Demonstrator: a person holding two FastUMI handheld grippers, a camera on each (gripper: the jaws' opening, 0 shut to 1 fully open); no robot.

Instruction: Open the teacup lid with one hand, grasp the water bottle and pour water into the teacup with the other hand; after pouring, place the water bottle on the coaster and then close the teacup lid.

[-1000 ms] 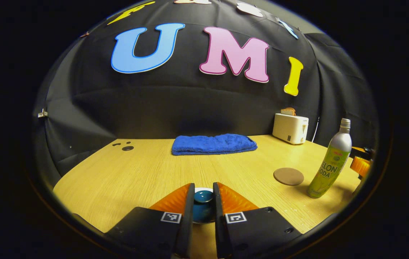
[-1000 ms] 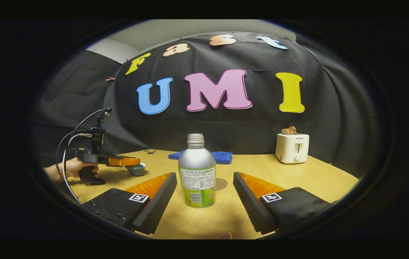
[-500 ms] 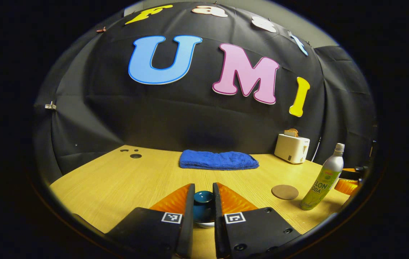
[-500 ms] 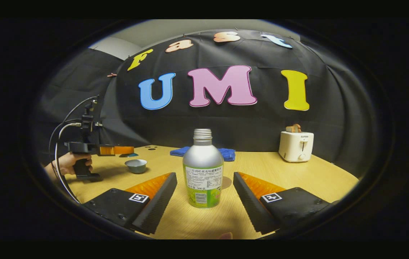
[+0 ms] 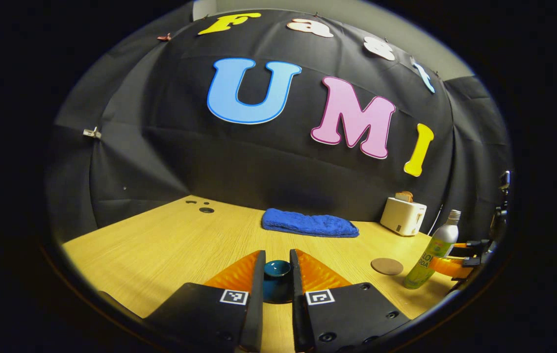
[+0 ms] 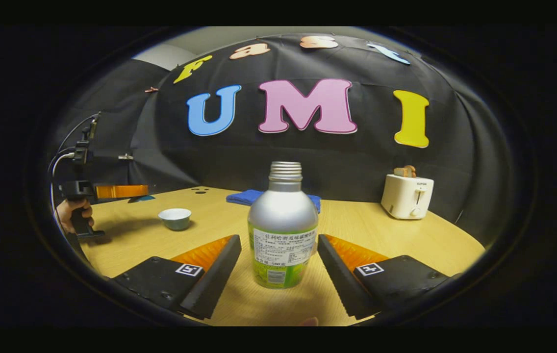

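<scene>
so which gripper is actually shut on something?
The left gripper: it pinches the teacup lid. The right gripper stands open around the water bottle.

Silver and green water bottle [image 6: 282, 225], teal lid [image 5: 277, 269], pale teacup [image 6: 175, 218], orange-and-black tongs [image 6: 278, 267], blue towel [image 5: 309, 224], yellow wood-grain surface [image 5: 170, 240], cream toaster [image 6: 407, 195].

Lid lifted clear of the teacup; bottle nearer the other gripper.

The left gripper [image 5: 277, 275], clamped on the teal lid [image 5: 277, 269], has risen from the teacup [image 6: 175, 218], which a second ago sat covered beneath it and now stands open on the tabletop [image 6: 367, 230] near its left edge. The right gripper [image 6: 278, 272] has closed in on the water bottle [image 6: 283, 226], its spread fingers now flanking it without touching.
</scene>
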